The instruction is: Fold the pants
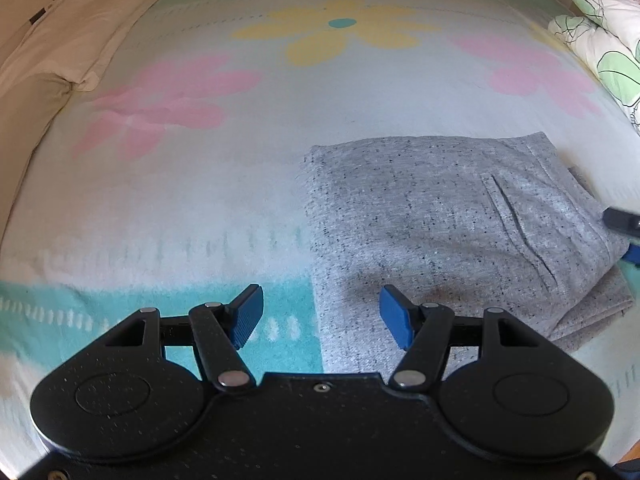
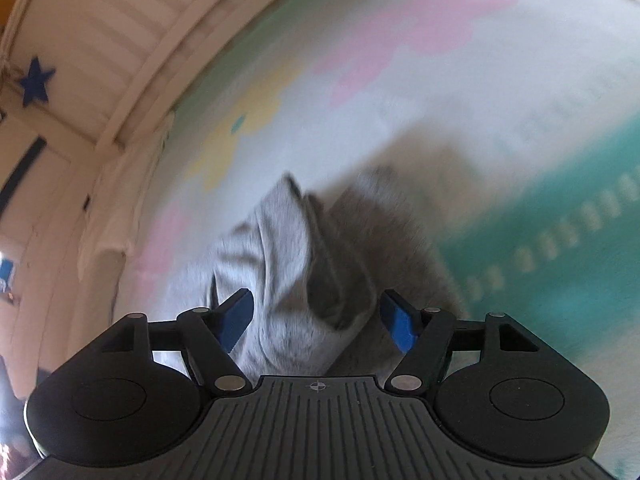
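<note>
The gray pants [image 1: 460, 216] lay folded into a thick block on a bed blanket [image 1: 200, 184] that had big pink and yellow flowers and a teal stripe. In the left wrist view the pants sat at about 3 o'clock, flat, with a pocket slit showing near their right side. The left gripper [image 1: 322, 316] hung just above the near left edge of the pants, with its two blue pads wide apart and nothing between them. A cream pillow [image 1: 76, 36] rested at 10 o'clock, and a white pillow with green leaves [image 1: 604, 36] at 2 o'clock. A bit of the right gripper [image 1: 622, 220] peeked in at 3 o'clock, beside the pants. The right wrist view was blurry. There the right gripper [image 2: 316, 318] was spread open too, holding nothing, with a bunched end of the pants [image 2: 288, 248] in front of its fingers. A blue star [image 2: 36, 80] was stuck on the wall at 9 o'clock.
</note>
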Tool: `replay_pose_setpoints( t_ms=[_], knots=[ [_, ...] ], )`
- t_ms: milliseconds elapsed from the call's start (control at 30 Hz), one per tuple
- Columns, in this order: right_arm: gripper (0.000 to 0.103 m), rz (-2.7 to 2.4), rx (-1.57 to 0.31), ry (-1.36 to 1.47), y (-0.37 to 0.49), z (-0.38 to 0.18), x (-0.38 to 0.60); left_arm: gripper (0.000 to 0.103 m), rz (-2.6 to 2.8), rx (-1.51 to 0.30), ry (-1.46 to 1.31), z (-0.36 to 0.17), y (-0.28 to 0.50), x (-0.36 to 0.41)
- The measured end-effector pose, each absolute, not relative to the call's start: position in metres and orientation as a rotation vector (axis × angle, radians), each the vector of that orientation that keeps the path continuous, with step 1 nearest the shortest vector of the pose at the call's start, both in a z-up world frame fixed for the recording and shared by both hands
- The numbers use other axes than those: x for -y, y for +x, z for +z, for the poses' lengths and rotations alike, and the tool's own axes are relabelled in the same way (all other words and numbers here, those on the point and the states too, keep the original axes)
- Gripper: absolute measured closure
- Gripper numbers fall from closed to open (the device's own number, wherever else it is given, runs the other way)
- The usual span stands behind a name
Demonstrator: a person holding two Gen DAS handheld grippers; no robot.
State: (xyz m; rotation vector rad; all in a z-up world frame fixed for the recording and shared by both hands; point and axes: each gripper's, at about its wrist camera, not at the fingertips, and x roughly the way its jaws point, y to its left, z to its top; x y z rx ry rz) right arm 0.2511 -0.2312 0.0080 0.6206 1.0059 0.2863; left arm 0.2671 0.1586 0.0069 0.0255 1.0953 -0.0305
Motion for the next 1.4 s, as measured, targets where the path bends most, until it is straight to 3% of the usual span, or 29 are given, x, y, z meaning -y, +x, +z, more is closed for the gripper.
replay_pose_setpoints(
  t_ms=[233,267,300,367,533,633,733,900,967,1033,1100,1233,1300,1400],
  knots=[
    [0.032,0.271,-1.002,0.617,0.266,-0.009,0.208,0.036,-0.027,-1.117,0.034,0.004,0.265,-0.163],
    [0.048,0.286,-1.001,0.611,0.268,-0.008,0.204,0.036,-0.025,-1.117,0.034,0.004,0.265,-0.164],
    [0.074,0.297,-1.0,0.592,0.269,-0.004,0.2,0.036,-0.022,-1.117,0.032,0.004,0.265,-0.166],
    [0.087,0.3,-0.956,0.505,0.263,0.012,0.189,0.036,-0.017,-1.114,0.022,0.005,0.266,-0.167],
    [0.09,0.366,-0.775,0.269,0.226,0.084,0.168,0.036,-0.007,-1.085,-0.009,0.013,0.269,-0.165],
    [0.09,0.288,-0.79,0.199,0.22,0.096,0.181,0.036,-0.025,-1.07,-0.007,0.014,0.27,-0.155],
    [0.083,0.246,-0.894,0.263,0.236,0.063,0.204,0.036,-0.073,-1.058,0.035,0.007,0.267,-0.137],
    [0.052,0.12,-0.947,0.291,0.239,0.033,0.221,0.035,-0.126,-1.101,0.186,-0.023,0.261,-0.106],
    [0.047,0.087,-0.918,0.294,0.236,0.043,0.228,0.032,-0.121,-1.134,0.241,-0.035,0.26,-0.102],
    [0.047,0.013,-0.863,0.223,0.231,0.053,0.23,0.029,-0.115,-1.131,0.231,-0.038,0.259,-0.107],
    [0.047,0.019,-0.784,0.193,0.226,0.062,0.231,0.034,-0.097,-1.132,0.174,-0.032,0.261,-0.117],
    [0.042,0.114,-0.74,0.231,0.225,0.07,0.225,0.034,-0.051,-0.985,0.078,-0.003,0.261,-0.134],
    [0.038,0.127,-0.76,0.21,0.233,0.066,0.214,0.025,-0.033,-0.941,0.052,0.003,0.265,-0.137],
    [0.035,0.131,-0.832,0.196,0.245,0.049,0.21,0.022,-0.041,-0.982,-0.014,-0.007,0.275,-0.141]
  ],
)
